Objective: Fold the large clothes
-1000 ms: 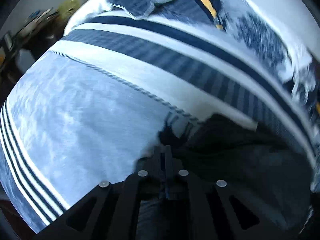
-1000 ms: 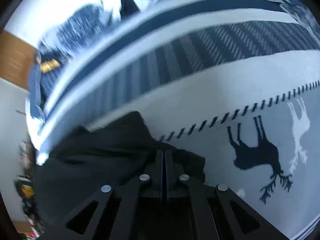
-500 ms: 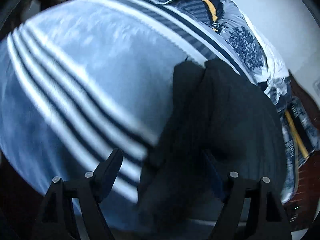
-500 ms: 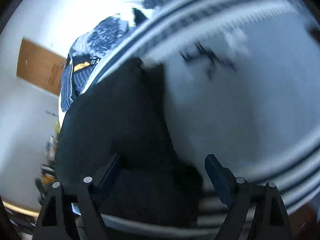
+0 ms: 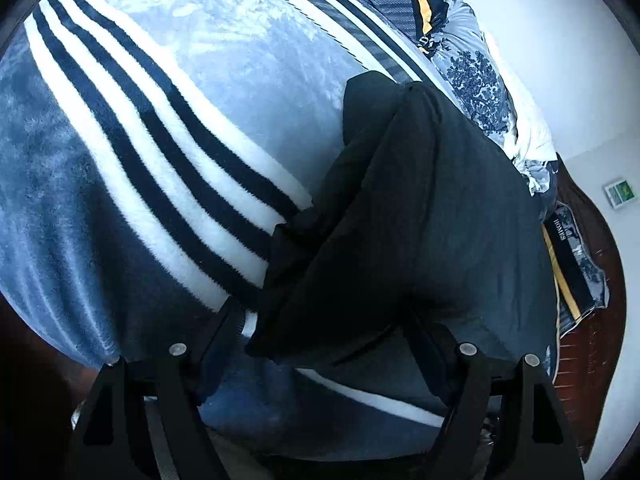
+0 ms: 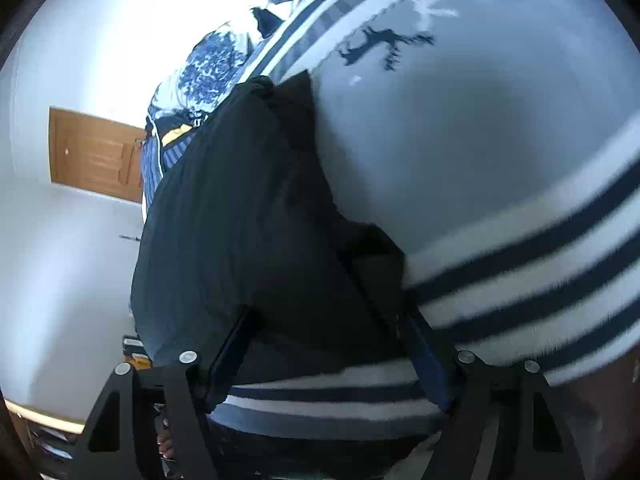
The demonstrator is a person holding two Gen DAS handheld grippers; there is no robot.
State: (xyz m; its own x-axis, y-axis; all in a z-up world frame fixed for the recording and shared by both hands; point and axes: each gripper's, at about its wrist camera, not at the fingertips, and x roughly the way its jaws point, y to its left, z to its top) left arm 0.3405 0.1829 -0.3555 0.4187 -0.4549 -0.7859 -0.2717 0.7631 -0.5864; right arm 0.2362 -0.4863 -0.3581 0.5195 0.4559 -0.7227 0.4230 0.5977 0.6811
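A dark, nearly black garment point(image 5: 420, 200) lies folded in a long strip on a pale blue fleece blanket point(image 5: 160, 140) with white and navy stripes. My left gripper point(image 5: 320, 320) stands open over the garment's near end, and its fingers do not press on the cloth. In the right wrist view the same garment point(image 6: 240, 220) runs away from me on the blanket point(image 6: 480, 160). My right gripper point(image 6: 326, 320) is open with its jaws closing. The garment's near edge lies between them, and the pads are clear of it.
Blue floral bedding point(image 5: 476, 76) is heaped at the far end of the bed, also seen as floral bedding point(image 6: 208, 64). A dark book point(image 5: 568, 248) lies by the dark wooden bed frame point(image 5: 592, 280). A wooden door point(image 6: 92, 152) stands in the white wall.
Both grippers were shut on the dark garment's edge. They opened, let it go and drew back toward the near end of the bed. The garment now lies folded over.
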